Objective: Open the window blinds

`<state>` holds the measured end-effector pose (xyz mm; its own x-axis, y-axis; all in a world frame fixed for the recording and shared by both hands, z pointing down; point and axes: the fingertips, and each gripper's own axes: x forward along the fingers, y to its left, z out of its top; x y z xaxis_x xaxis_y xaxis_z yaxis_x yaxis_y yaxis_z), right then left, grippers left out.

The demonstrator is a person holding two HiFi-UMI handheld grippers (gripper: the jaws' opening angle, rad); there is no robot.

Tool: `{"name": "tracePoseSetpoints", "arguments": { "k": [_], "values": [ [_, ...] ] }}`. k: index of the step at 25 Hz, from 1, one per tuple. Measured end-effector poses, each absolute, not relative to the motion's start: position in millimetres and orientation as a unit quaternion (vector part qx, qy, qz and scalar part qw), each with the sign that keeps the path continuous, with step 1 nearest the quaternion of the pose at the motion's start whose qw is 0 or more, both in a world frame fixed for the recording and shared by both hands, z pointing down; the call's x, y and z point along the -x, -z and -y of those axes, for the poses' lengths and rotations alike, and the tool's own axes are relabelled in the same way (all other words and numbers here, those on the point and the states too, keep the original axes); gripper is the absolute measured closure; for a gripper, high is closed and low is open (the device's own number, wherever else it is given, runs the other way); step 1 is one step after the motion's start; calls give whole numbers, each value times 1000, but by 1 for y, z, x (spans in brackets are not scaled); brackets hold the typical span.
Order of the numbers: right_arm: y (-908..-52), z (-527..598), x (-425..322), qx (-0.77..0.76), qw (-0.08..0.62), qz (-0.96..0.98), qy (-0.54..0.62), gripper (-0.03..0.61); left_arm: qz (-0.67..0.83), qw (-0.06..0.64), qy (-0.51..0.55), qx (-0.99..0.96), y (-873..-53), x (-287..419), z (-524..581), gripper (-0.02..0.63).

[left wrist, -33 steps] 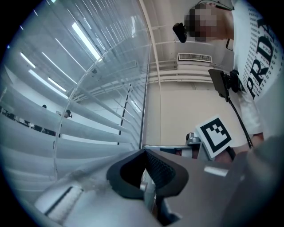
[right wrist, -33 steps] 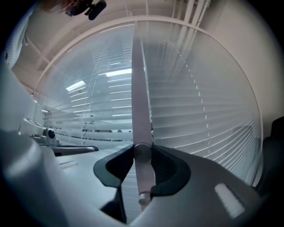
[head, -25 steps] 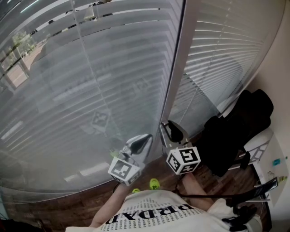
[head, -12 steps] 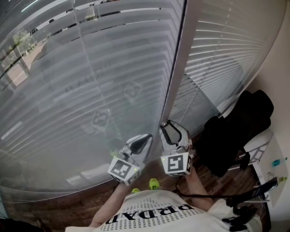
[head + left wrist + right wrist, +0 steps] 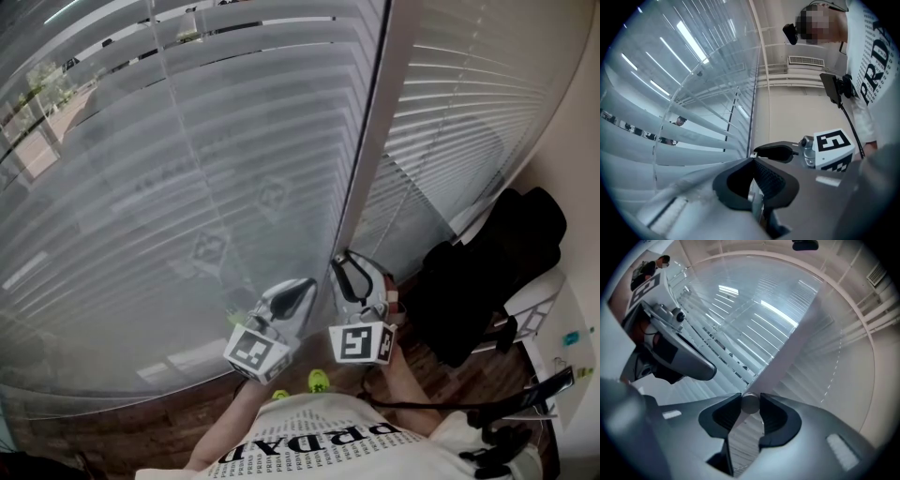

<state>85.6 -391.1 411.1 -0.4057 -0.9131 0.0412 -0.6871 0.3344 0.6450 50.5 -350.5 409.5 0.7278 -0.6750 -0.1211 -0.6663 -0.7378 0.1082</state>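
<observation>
Grey slatted window blinds (image 5: 187, 169) fill the head view, split by a pale upright frame post (image 5: 370, 141). My right gripper (image 5: 354, 269) is at the foot of that post. In the right gripper view its jaws (image 5: 750, 403) have just been closing and are pressed on the round end of the blinds' tilt wand (image 5: 750, 405). My left gripper (image 5: 306, 284) hangs just left of it, tips together with nothing between them (image 5: 753, 161), close to the slats (image 5: 670, 140). The right gripper's marker cube (image 5: 832, 147) shows beside it.
A black bag or coat (image 5: 487, 272) lies on a chair at the right, close to my right arm. A white table edge (image 5: 572, 347) is beyond it. A second blind (image 5: 459, 112) covers the right pane. Below is wooden floor (image 5: 141, 431).
My right gripper has rolled about its own line on the wand, its marker cube swinging down and left. The left gripper has stayed still.
</observation>
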Motion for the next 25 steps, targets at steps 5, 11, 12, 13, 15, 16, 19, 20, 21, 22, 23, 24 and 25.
{"name": "tracePoseSetpoints", "arguments": {
  "k": [5,11,12,13,15,16,19,20,21,22,23,24,25],
  "values": [
    [-410,392,-87,-511,177,808,234,445,358,28,79,-930,-409,-52,350,621],
    [-406,393,-92,-519,113,833,155,445,356,28,81,-931,-408,-52,350,621],
    [-407,394,-93,-520,99,837,139,445,355,28,82,-931,-408,-52,350,621],
    [-407,395,-93,-521,85,840,123,445,355,27,81,-931,-408,-51,350,621],
    [-408,396,-95,-523,61,845,89,445,352,20,74,-933,-413,-50,351,621],
    [-408,396,-96,-524,54,847,77,445,350,16,69,-934,-416,-50,351,621],
    [-408,396,-97,-523,36,850,53,445,352,21,73,-933,-413,-49,350,621],
    [-409,397,-98,-523,28,851,43,445,352,19,71,-933,-414,-48,350,621],
    [-409,397,-99,-523,18,852,31,445,351,15,68,-934,-416,-48,350,621],
    [-410,397,-100,-523,9,852,19,445,349,11,64,-935,-418,-48,350,621],
    [-410,397,-100,-522,1,853,8,445,348,9,63,-935,-420,-47,350,621],
    [-410,398,-101,-521,-7,854,-2,445,349,11,66,-935,-419,-47,350,621],
    [-410,398,-101,-520,-14,854,-11,445,350,15,69,-934,-416,-47,350,621]
  ]
}}
